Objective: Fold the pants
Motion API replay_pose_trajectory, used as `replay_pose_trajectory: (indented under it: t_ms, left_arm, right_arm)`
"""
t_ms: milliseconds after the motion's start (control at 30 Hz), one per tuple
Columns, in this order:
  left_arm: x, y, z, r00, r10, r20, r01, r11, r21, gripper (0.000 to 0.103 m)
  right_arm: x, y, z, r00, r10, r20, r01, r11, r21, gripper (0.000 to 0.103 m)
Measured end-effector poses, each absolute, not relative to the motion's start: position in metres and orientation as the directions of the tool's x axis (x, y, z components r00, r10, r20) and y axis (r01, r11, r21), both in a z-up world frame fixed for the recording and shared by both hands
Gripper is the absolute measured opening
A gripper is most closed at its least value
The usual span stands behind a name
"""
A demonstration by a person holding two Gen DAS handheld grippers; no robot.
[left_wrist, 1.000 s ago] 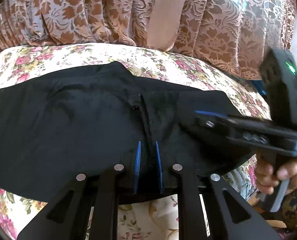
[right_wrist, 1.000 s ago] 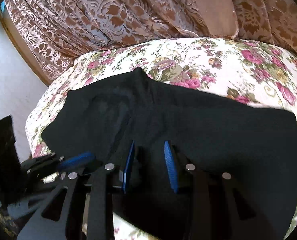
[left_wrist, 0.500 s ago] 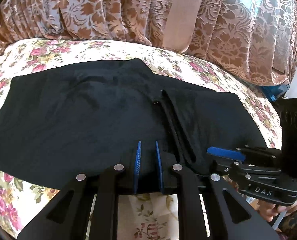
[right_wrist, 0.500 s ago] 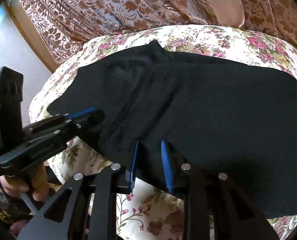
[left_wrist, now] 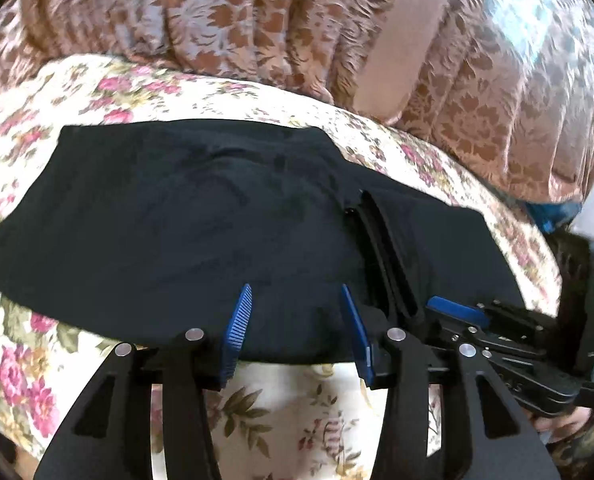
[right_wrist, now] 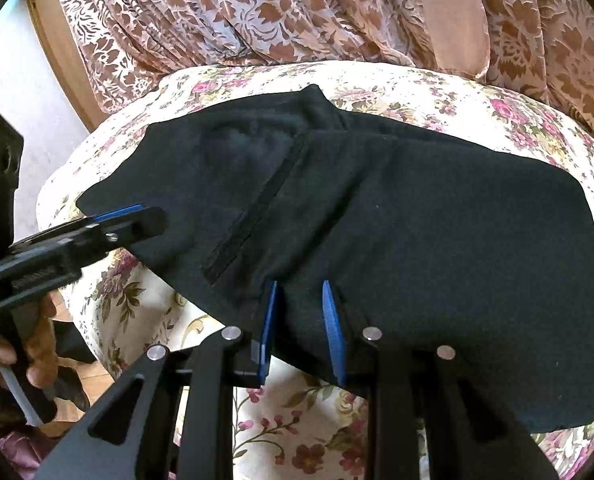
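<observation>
A brown-and-cream damask curtain [left_wrist: 225, 20] hangs in heavy pleats across the back of both views, with a plain tan tie-back band [right_wrist: 453, 12] hanging down it. Below it spreads a cream bedspread [left_wrist: 137, 92] printed with pink roses, covering a rounded mattress edge.

The black pants [left_wrist: 201, 232] lie flat across this bedspread, folded into a broad dark slab that fills the middle of each view. One point of fabric juts toward the curtain on the far edge, and a stitched seam [right_wrist: 257, 216] runs diagonally from the middle of the cloth toward the near hem. The near hem hangs just at the bed's front edge, where both tools meet it.

The left gripper [left_wrist: 297, 320] sits at that near hem with its blue pads [left_wrist: 239, 320] spread fairly wide; its jaws are opening, the hem lies between them, and the pads do not press on the cloth. The right gripper [right_wrist: 301, 328] stands further along the same hem with its jaws narrow, the two blue pads [right_wrist: 333, 328] pinching a fold of the black fabric between them.

In the right wrist view a hand [right_wrist: 25, 348] grips the handle of the left tool at the lower left. A small blue object [left_wrist: 553, 214] shows beside the curtain at the right of the left wrist view, too blurred to identify.
</observation>
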State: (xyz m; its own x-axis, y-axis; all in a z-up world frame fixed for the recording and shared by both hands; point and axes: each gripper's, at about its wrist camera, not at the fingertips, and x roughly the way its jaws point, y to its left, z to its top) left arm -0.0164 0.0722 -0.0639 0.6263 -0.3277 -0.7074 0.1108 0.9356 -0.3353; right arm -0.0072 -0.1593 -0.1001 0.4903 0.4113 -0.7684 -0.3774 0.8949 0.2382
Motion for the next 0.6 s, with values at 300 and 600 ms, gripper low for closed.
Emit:
replay_pose_trajectory:
  t_ms: [300, 600]
  left_arm:
    - [-0.044, 0.179, -0.059, 0.684, -0.386, -0.619, -0.111, 0.783, -0.611, 0.045]
    - [-0.064, 0.255, -0.086, 0.740, -0.305, -0.600, -0.338, 0.602, -0.723, 0.047]
  right_arm:
    - [-0.009, -0.164, -0.100, 0.494, 0.438, -0.751, -0.365, 0.889, 0.278, 0.024]
    - [-0.010, -0.166, -0.099, 0.495, 0.459, -0.737, -0.357, 0.881, 0.309, 0.024]
